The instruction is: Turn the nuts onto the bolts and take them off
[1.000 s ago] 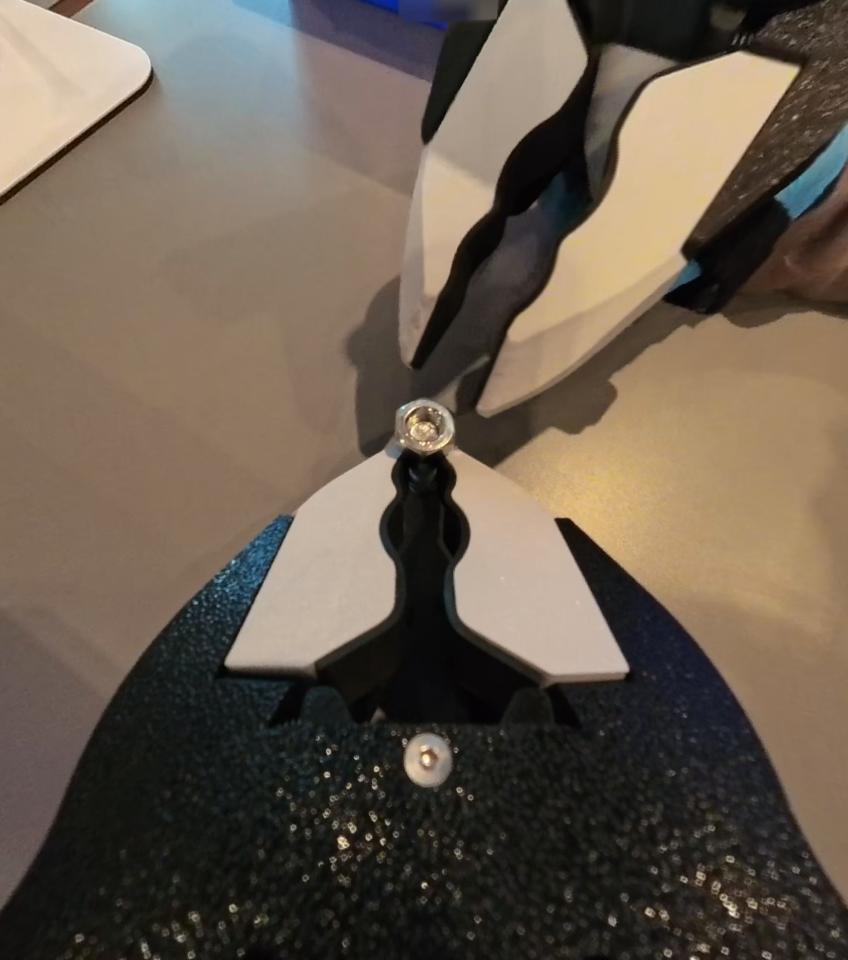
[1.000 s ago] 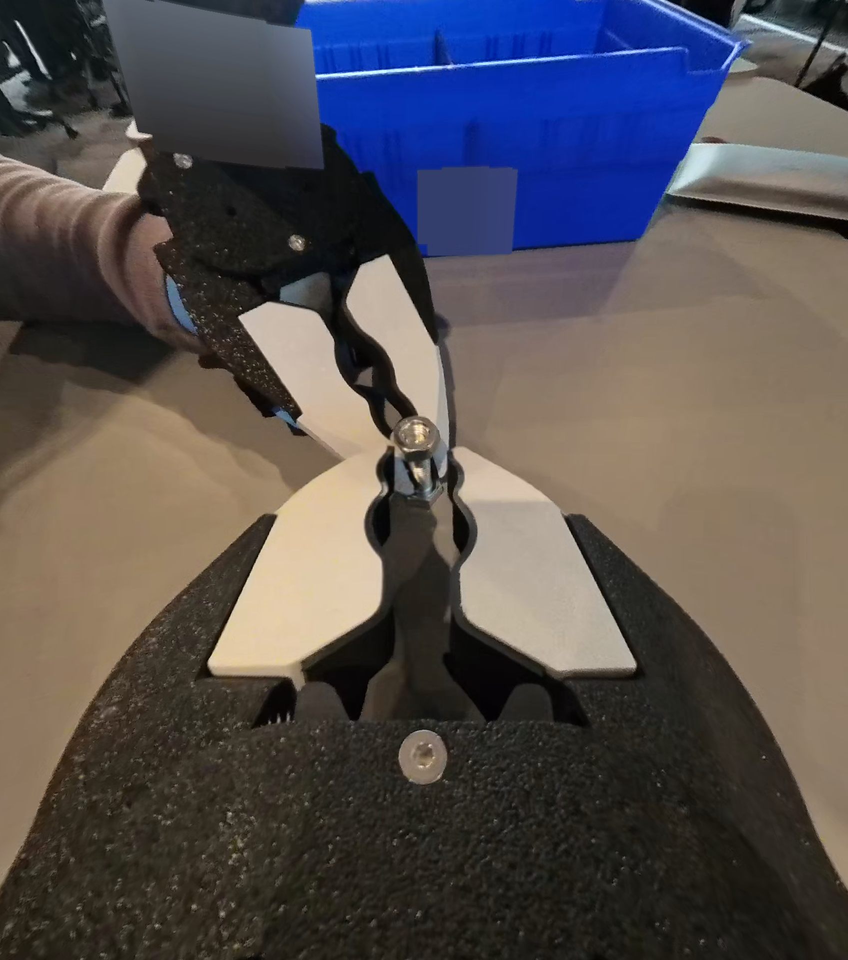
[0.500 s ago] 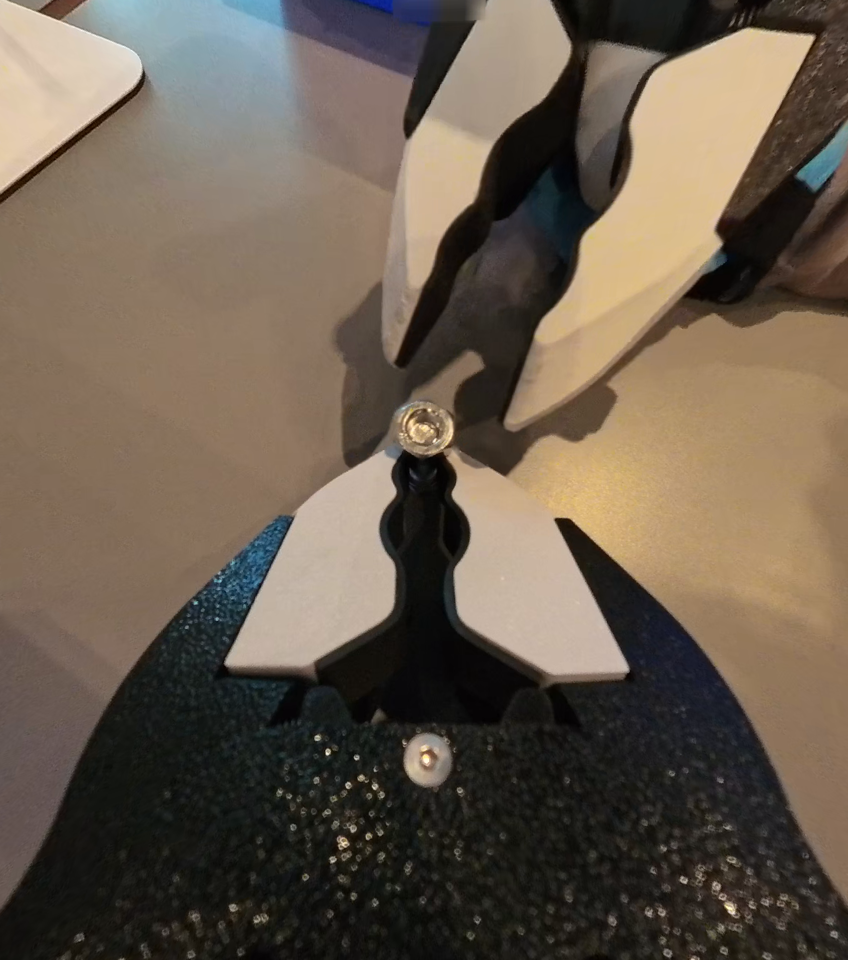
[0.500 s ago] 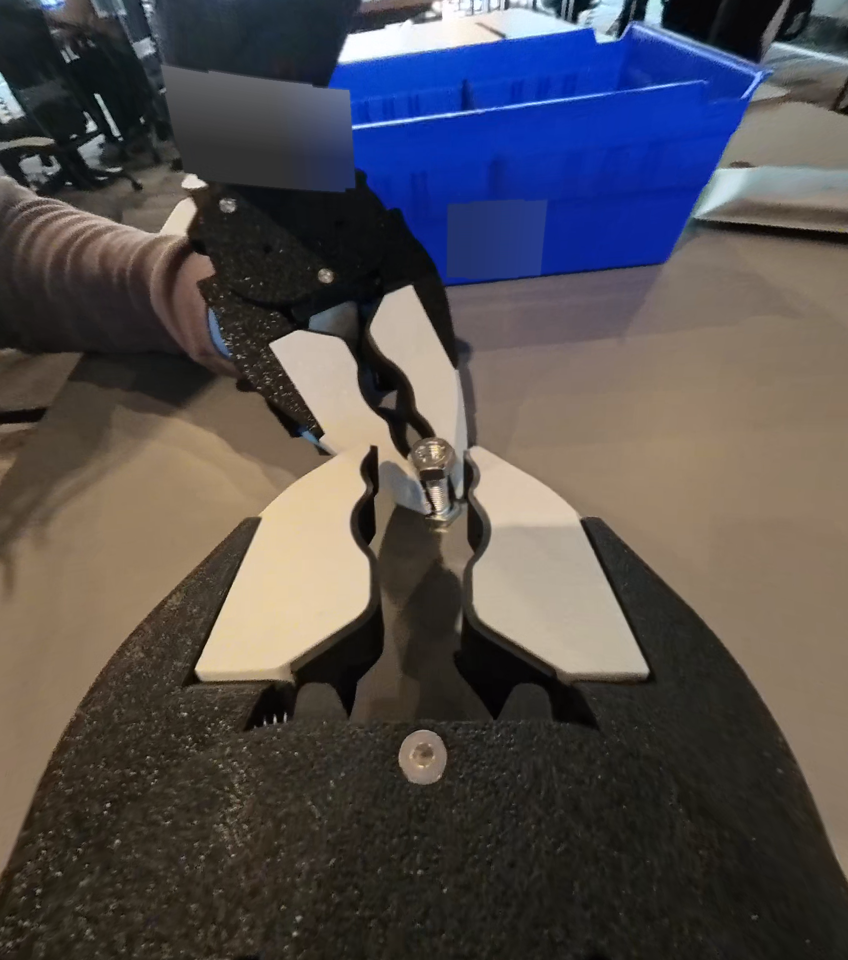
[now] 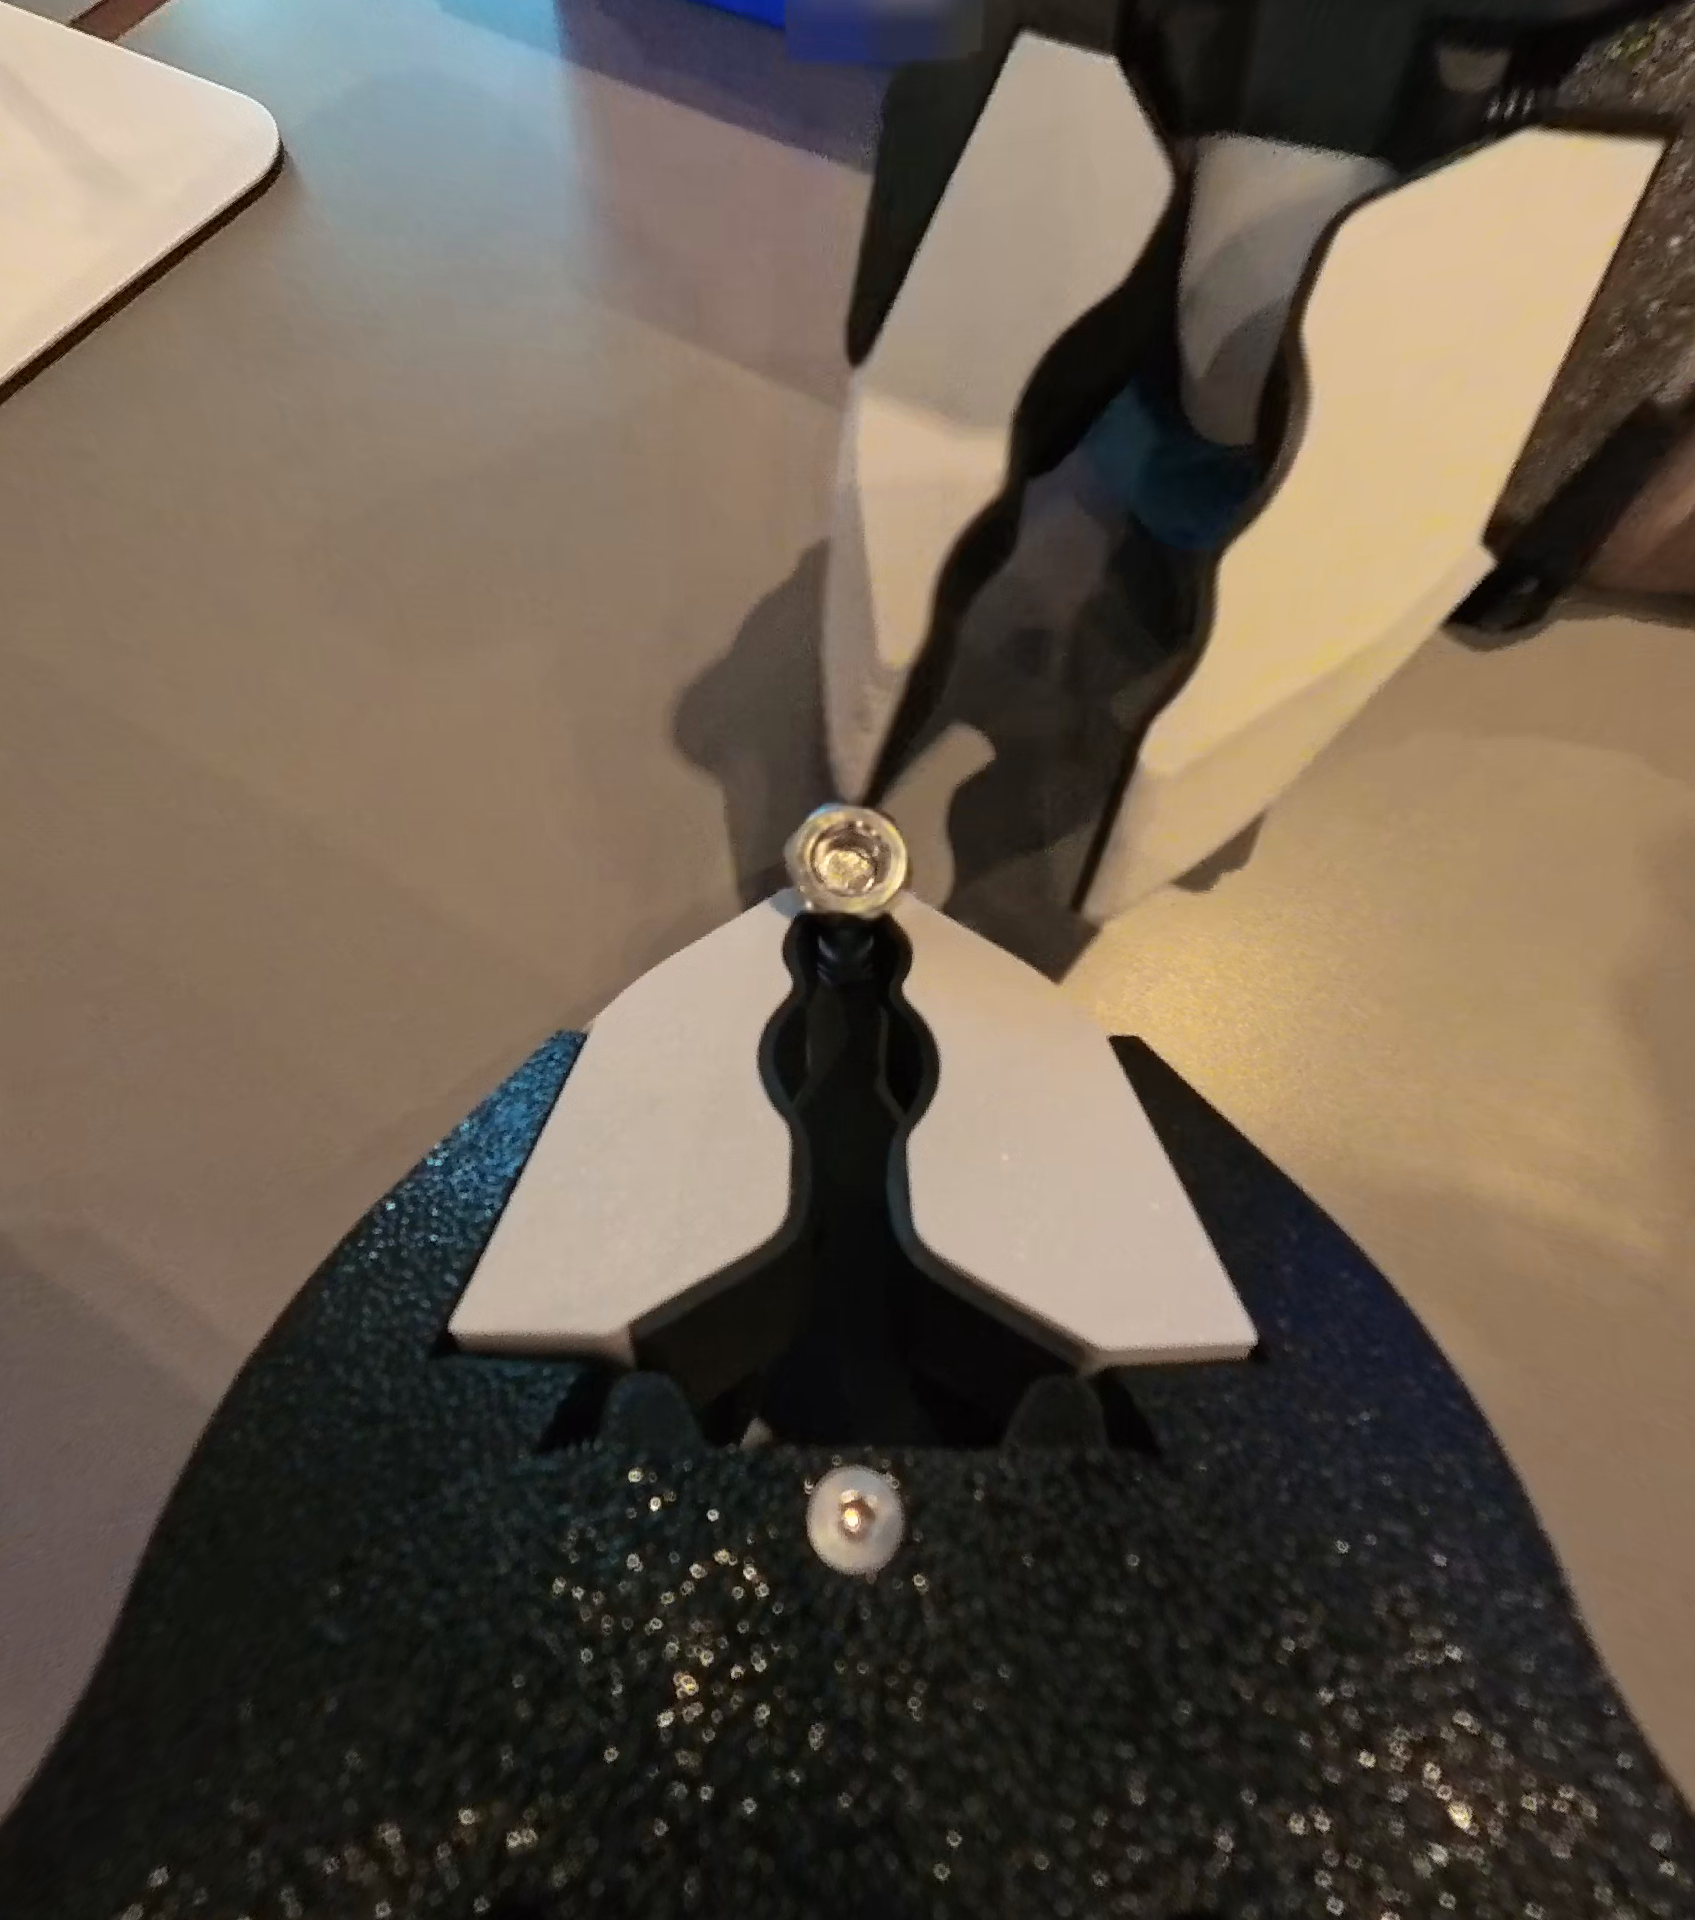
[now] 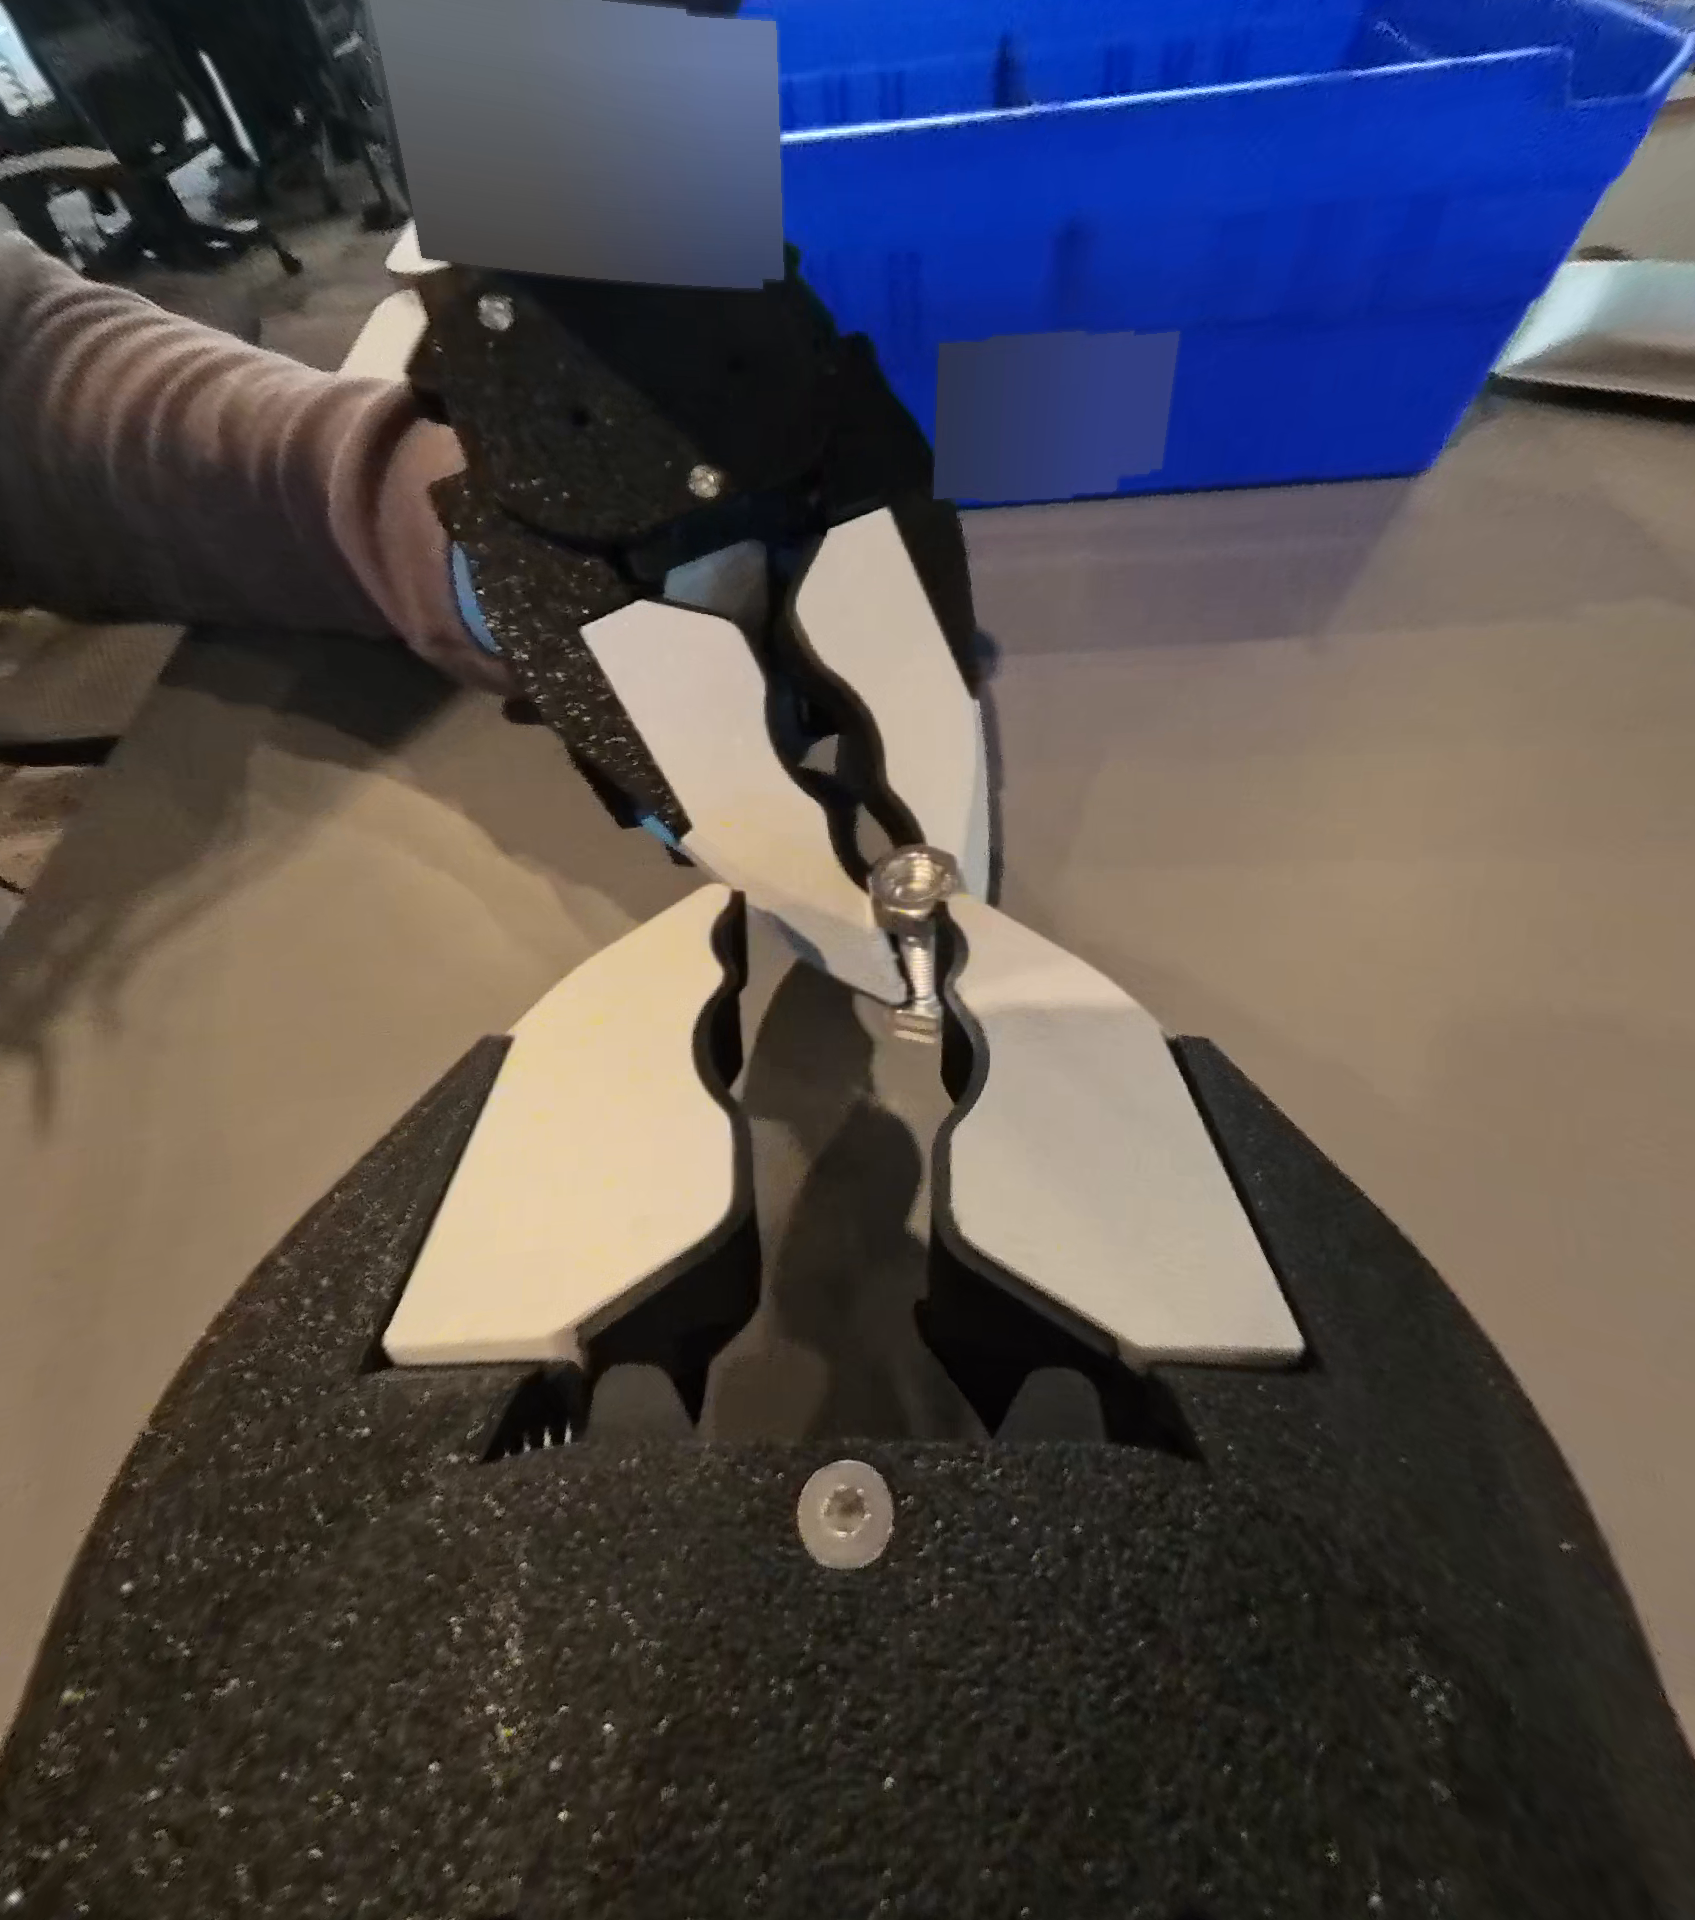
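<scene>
Right wrist view: one bolt (image 6: 918, 971), one nut (image 6: 907, 883).

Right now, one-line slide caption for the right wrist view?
Left gripper shut on the bolt, nut at its top; open right gripper flanks it above the table.

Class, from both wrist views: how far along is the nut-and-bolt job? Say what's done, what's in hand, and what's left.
Done: the nut sits on the top end of the bolt. In hand: the left tongs clamp the shank, while the right tongs stand open near the nut, gripping nothing. Left: regrip and turn the nut; which way is unclear.
</scene>
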Tool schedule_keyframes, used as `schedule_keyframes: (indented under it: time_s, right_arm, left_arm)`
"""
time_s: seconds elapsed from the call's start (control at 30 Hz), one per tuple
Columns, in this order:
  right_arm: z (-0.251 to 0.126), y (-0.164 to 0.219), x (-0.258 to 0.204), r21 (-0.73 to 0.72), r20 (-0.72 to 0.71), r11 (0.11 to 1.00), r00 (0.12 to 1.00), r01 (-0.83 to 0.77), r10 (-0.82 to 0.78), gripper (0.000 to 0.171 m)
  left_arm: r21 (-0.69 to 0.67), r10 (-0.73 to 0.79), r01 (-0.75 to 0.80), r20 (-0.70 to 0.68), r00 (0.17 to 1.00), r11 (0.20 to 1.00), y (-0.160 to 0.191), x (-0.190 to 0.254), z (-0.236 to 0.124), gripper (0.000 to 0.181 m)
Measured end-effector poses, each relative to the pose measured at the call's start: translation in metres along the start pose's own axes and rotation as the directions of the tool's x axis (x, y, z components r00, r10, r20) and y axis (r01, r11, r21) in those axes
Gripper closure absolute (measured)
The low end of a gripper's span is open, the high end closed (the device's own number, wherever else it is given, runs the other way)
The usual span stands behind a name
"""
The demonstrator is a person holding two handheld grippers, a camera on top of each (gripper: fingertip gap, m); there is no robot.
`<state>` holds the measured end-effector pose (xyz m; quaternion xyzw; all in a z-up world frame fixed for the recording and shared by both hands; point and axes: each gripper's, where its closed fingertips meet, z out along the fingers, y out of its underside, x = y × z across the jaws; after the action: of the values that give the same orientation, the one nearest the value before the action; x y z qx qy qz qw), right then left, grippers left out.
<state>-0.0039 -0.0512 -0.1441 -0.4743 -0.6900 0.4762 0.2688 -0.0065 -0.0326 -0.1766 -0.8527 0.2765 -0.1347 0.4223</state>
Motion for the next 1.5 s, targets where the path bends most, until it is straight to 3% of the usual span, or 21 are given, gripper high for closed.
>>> schedule_keyframes:
  time_s: [0.07, 0.23, 0.33, 0.4, 0.63, 0.8, 1.2, 1.27, 1.5]
  right_arm:
    - [-0.004, 0.001, -0.005, 0.005, 0.05, 1.0, 0.998, -0.027, 0.026, 0.153]
    - [-0.003, -0.004, 0.01, 0.033, -0.051, 0.999, 0.999, -0.018, 0.02, 0.14]
    - [0.001, 0.003, 0.002, -0.019, -0.015, 1.0, 1.0, -0.009, 0.009, 0.14]
    - [-0.004, 0.005, -0.008, -0.018, 0.066, 1.0, 0.998, -0.018, 0.019, 0.164]
    - [0.0, 0.0, 0.01, 0.001, -0.059, 1.0, 0.998, 0.006, -0.006, 0.138]
    - [0.004, 0.005, 0.006, -0.046, -0.054, 0.998, 0.997, 0.049, -0.051, 0.136]
    - [0.003, 0.004, 0.001, -0.033, -0.008, 0.999, 1.0, 0.027, -0.027, 0.136]
    - [0.0, 0.005, -0.008, -0.032, 0.059, 0.999, 0.998, 0.005, -0.003, 0.15]
    - [0.002, 0.0, 0.002, -0.006, -0.006, 1.0, 1.0, 0.004, -0.004, 0.136]
  left_arm:
    - [0.0, 0.0, 0.0, -0.001, 1.0, 1.0, 0.0, 0.0, 0.0, 0.172]
    - [0.0, 0.001, -0.001, -0.001, 1.0, 1.0, 0.0, 0.0, 0.0, 0.172]
    - [0.0, 0.002, -0.002, -0.002, 1.0, 1.0, 0.0, 0.0, 0.0, 0.172]
    - [0.0, 0.002, -0.002, -0.003, 1.0, 1.0, 0.0, 0.0, 0.0, 0.171]
    - [0.0, 0.006, -0.006, -0.008, 1.0, 1.0, 0.0, 0.001, 0.0, 0.172]
    - [-0.01, 0.012, -0.012, -0.02, 1.0, 1.0, 0.003, 0.002, -0.001, 0.147]
    - [-0.025, -0.015, 0.015, 0.019, 1.0, 1.0, 0.004, -0.004, -0.001, 0.162]
    - [-0.025, -0.014, 0.015, 0.018, 1.0, 1.0, 0.004, -0.003, -0.001, 0.164]
    - [-0.024, -0.013, 0.013, 0.016, 1.0, 1.0, 0.004, -0.003, -0.002, 0.165]
